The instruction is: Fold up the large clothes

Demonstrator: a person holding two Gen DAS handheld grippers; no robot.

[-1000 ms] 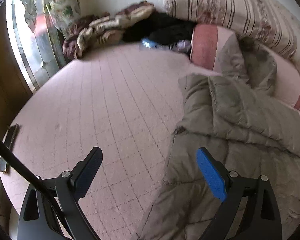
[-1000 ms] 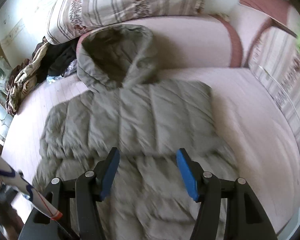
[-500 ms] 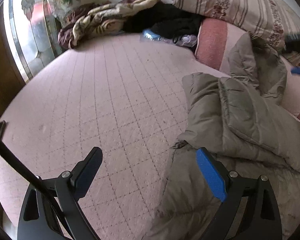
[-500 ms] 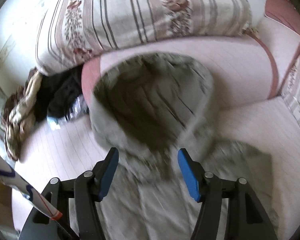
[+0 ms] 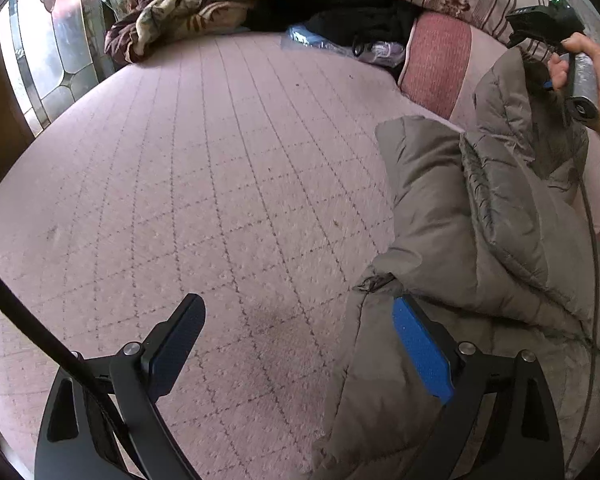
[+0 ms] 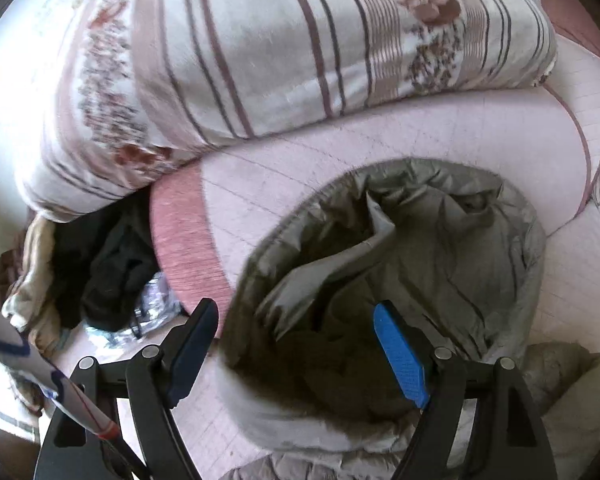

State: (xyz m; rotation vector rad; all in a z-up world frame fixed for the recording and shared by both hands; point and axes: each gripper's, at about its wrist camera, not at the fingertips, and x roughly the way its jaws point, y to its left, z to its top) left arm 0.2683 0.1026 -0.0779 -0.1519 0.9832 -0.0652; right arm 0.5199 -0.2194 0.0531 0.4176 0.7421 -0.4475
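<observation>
A grey-olive puffer jacket [image 5: 480, 240] lies on the right side of the pink bed cover [image 5: 220, 160], one side folded over its body. My left gripper [image 5: 300, 312] is open just above the bed at the jacket's left edge; its blue right finger [image 5: 420, 352] overlaps the fabric and the left finger is over bare cover. A hand [image 5: 596, 76] holds the right gripper over the hood. In the right wrist view the hood [image 6: 400, 260] lies open side up. My right gripper [image 6: 296, 312] hovers over the hood's near-left rim with its jaws opening and the pads clear of the fabric.
A striped floral quilt [image 6: 260, 40] is rolled behind the hood, on a pink bolster [image 6: 188, 240]. Black clothes [image 6: 108, 272], a plastic packet [image 5: 304, 36] and a brown patterned blanket [image 5: 204, 0] lie at the bed's far side. A stained-glass window [image 5: 60, 40] is on the left.
My right gripper has travelled from above the jacket's body up to the hood, and its jaws have widened. My left gripper has crept forward along the jacket's edge; the right hand has come into its view.
</observation>
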